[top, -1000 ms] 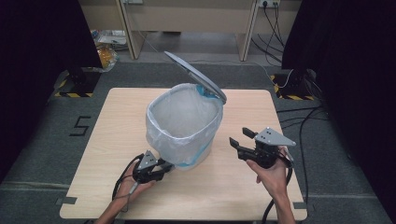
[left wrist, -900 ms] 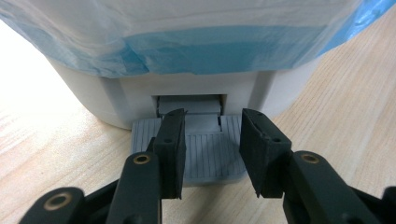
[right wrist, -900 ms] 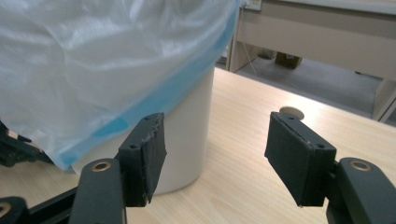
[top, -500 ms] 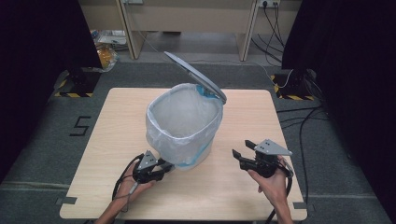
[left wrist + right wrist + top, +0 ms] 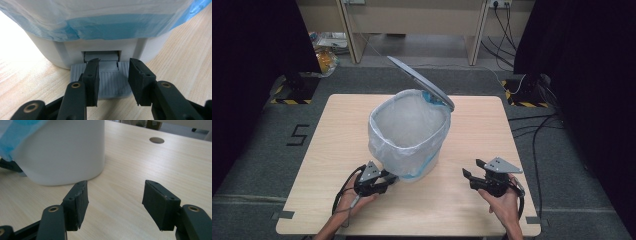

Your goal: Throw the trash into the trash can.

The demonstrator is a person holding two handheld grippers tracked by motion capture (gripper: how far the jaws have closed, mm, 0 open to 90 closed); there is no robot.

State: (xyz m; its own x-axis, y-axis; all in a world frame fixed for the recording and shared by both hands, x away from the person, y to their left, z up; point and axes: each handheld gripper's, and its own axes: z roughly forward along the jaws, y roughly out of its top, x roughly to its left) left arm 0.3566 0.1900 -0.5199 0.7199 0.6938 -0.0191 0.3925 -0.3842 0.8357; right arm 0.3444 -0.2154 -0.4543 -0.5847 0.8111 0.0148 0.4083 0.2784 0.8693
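A white pedal bin [image 5: 432, 155] lined with a pale blue bag [image 5: 404, 142] stands mid-table, its grey lid [image 5: 422, 82] tilted up at the back. My left gripper [image 5: 389, 179] is at the bin's near foot. In the left gripper view its jaws [image 5: 113, 62] lie on top of the grey ribbed pedal [image 5: 110, 83], a gap between them and nothing gripped. My right gripper [image 5: 471, 168] hovers low over the table, right of the bin, open and empty. In the right gripper view [image 5: 115, 185] the bin's white wall [image 5: 65, 150] is ahead to the left.
The light wooden table [image 5: 337, 135] has a round cable hole [image 5: 156, 140] beyond the right gripper. Dark curtains flank both sides. Cables and yellow-black stands [image 5: 519, 95] lie on the floor behind the table.
My right gripper has come down toward the tabletop, still open. The left gripper has stayed on the pedal and the lid has stayed up.
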